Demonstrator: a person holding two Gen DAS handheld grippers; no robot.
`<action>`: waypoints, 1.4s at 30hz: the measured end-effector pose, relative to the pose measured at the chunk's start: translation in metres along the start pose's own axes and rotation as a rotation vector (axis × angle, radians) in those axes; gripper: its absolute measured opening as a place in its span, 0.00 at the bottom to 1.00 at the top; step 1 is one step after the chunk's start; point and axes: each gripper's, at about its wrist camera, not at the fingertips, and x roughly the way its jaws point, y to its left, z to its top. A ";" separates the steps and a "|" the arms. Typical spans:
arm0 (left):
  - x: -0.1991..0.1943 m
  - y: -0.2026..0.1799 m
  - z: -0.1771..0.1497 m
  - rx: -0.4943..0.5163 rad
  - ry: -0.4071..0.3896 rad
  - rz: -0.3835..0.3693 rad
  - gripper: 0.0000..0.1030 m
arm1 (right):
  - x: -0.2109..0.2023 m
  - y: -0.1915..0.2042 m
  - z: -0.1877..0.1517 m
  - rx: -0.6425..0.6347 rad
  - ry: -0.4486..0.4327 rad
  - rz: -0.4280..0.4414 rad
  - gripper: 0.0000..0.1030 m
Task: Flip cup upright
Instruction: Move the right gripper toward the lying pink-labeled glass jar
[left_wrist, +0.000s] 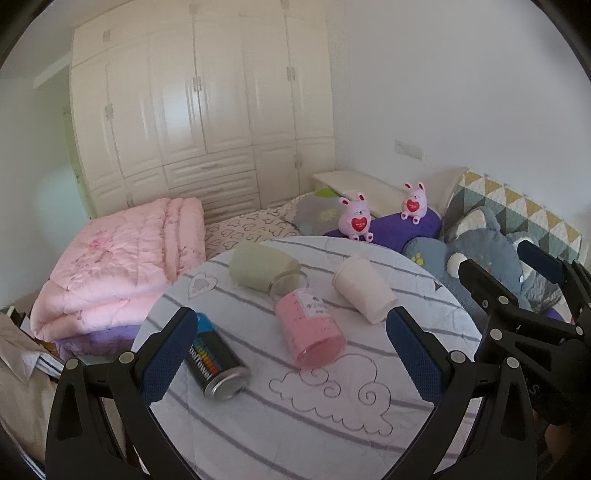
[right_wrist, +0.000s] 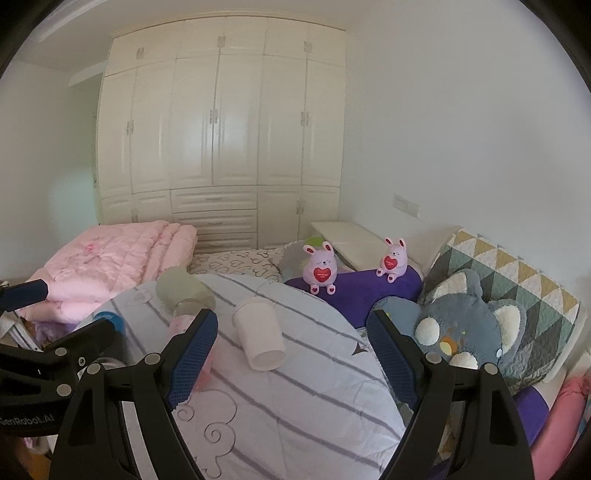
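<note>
Several cups lie on their sides on a round table with a striped cloth (left_wrist: 295, 424). A pink cup (left_wrist: 310, 332) lies in the middle, a white cup (left_wrist: 364, 290) to its right, a green-sleeved glass cup (left_wrist: 262, 271) behind, and a black and blue can-like cup (left_wrist: 216, 360) at the left. My left gripper (left_wrist: 291, 360) is open above the near part of the table, around the pink cup's line. My right gripper (right_wrist: 291, 354) is open, with the white cup (right_wrist: 260, 339) lying between and beyond its fingers. It also shows at the right of the left wrist view (left_wrist: 517, 280).
A folded pink quilt (left_wrist: 118, 269) lies on the bed to the left. Two pink bunny toys (left_wrist: 356, 221), a purple pillow (left_wrist: 402, 225) and a grey plush toy (left_wrist: 491, 258) sit behind and right of the table. A white wardrobe (left_wrist: 199, 110) stands at the back.
</note>
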 end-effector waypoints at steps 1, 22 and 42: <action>0.003 -0.001 0.002 0.002 0.003 -0.001 1.00 | 0.003 -0.001 0.001 0.002 0.001 -0.001 0.82; 0.049 0.002 0.021 -0.008 0.095 0.001 1.00 | 0.051 -0.008 0.014 0.006 0.067 0.009 0.82; 0.085 0.017 0.022 -0.080 0.185 0.017 1.00 | 0.091 -0.001 0.017 -0.023 0.133 0.040 0.82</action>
